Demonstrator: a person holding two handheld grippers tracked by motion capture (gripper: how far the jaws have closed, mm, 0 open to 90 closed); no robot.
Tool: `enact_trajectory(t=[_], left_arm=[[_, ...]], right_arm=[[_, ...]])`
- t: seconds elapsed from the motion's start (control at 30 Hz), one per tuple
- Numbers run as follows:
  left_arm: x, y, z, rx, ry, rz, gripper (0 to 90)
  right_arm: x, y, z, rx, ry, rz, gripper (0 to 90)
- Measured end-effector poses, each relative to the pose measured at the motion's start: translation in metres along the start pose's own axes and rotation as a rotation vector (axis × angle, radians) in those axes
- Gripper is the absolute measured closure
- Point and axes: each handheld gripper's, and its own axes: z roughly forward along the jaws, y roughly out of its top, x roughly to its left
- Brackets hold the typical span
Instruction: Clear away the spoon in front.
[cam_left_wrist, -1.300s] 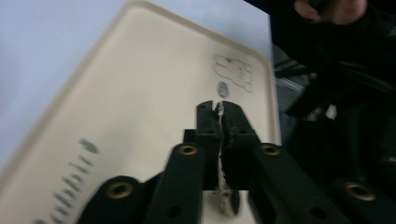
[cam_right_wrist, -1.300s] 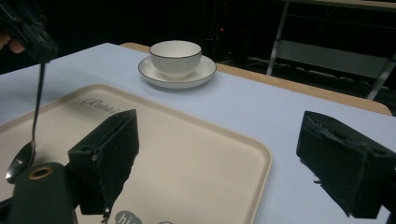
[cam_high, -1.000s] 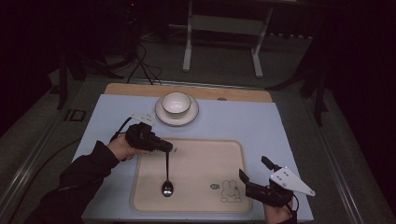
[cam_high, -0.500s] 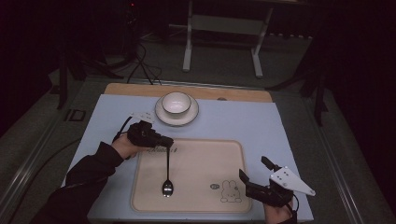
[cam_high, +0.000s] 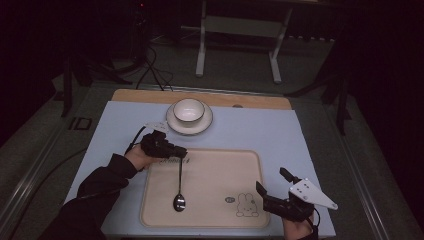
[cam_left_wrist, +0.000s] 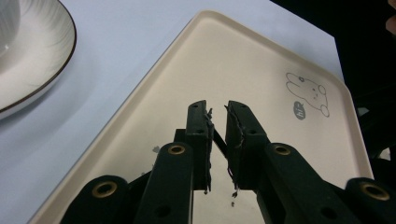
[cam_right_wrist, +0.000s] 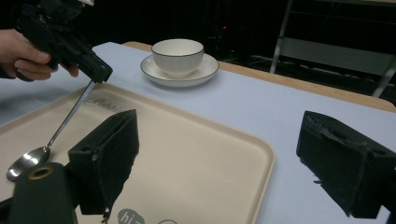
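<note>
Beige tray (cam_high: 210, 165) on a blue mat, bearing a spoon (cam_high: 179, 192): bowl end resting on the tray, handle pinched by the left gripper (cam_high: 181, 153). Right gripper (cam_high: 272, 186) spread, empty. Risk: the thin handle may slip or pivot, clattering down.

Black sleeve (cam_high: 95, 187); black left gripper (cam_high: 181, 152) with brass-coloured screws, cable; right gripper (cam_high: 272, 187) bears grey three-cornered plate.

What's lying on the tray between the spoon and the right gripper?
Only bare tray with its printed rabbit separates the spoon from the right gripper, per the high view.
</note>
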Motion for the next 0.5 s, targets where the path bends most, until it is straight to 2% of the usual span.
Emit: enact_trajectory(t=[0.23,0.5], left_arm=[[0.007,-0.008,0.008,0.001,0.009,-0.018,78.5],[0.014,-0.017,0.016,0.001,0.023,-0.057,77.6]], right_arm=[[0.000,0.000,0.000,0.005,0.003,0.001,13.0],[-0.001,-0.001,0.001,0.008,0.007,0.005,12.9]])
